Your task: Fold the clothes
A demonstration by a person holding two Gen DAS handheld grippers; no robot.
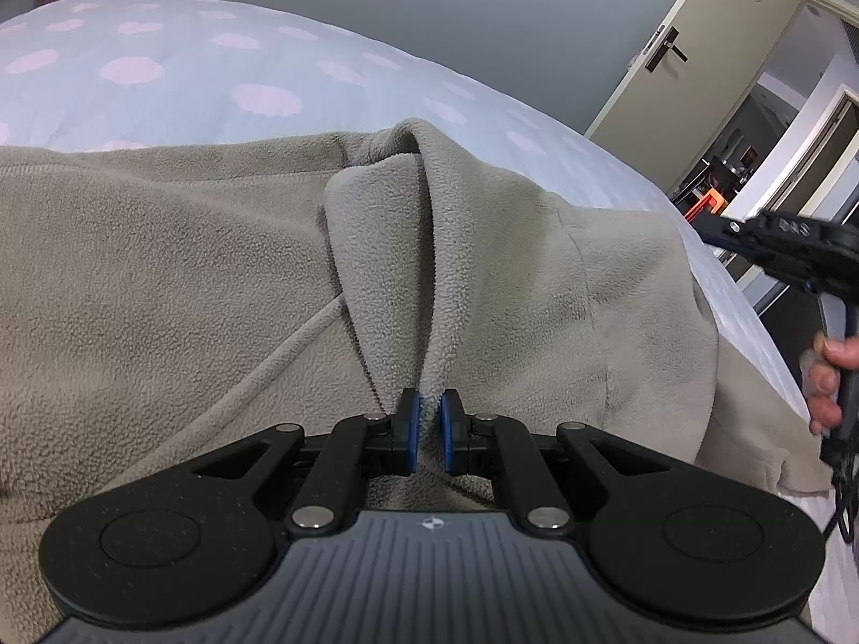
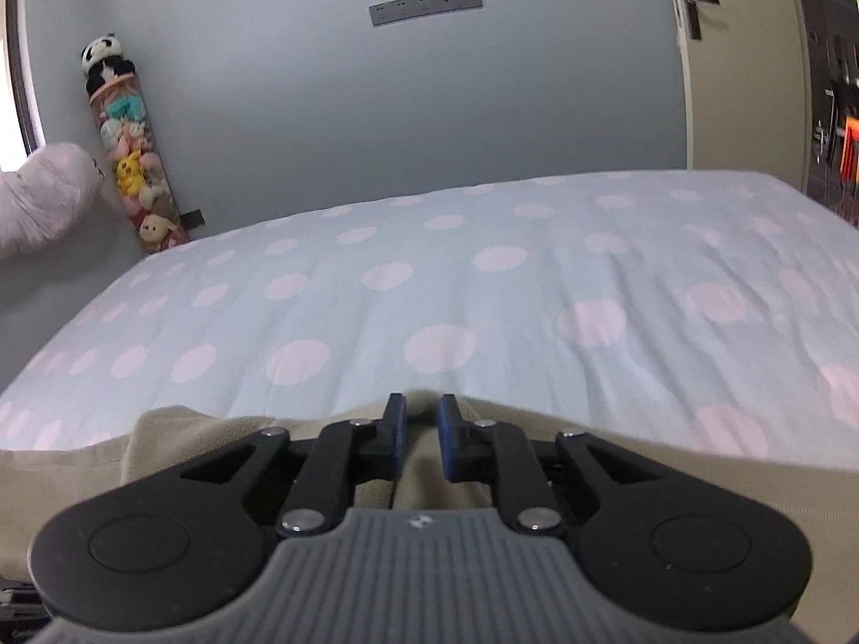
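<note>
A beige fleece garment (image 1: 161,279) lies spread on the bed. My left gripper (image 1: 428,402) is shut on a raised fold of it, and the fold runs away from the blue pads as a ridge (image 1: 424,204). In the right wrist view the garment's edge (image 2: 215,429) lies under my right gripper (image 2: 421,408). A small hump of fleece rises between its narrowly set pads, which pinch it. The left wrist view shows the right gripper's black body (image 1: 784,247) at the garment's right side, with a person's hand (image 1: 827,375) on its handle.
The bed (image 2: 483,290) has a pale blue sheet with pink dots, stretching far beyond the garment. A grey wall stands behind it. A tube of plush toys (image 2: 134,150) leans at the back left. A door (image 2: 741,64) and an open doorway are on the right.
</note>
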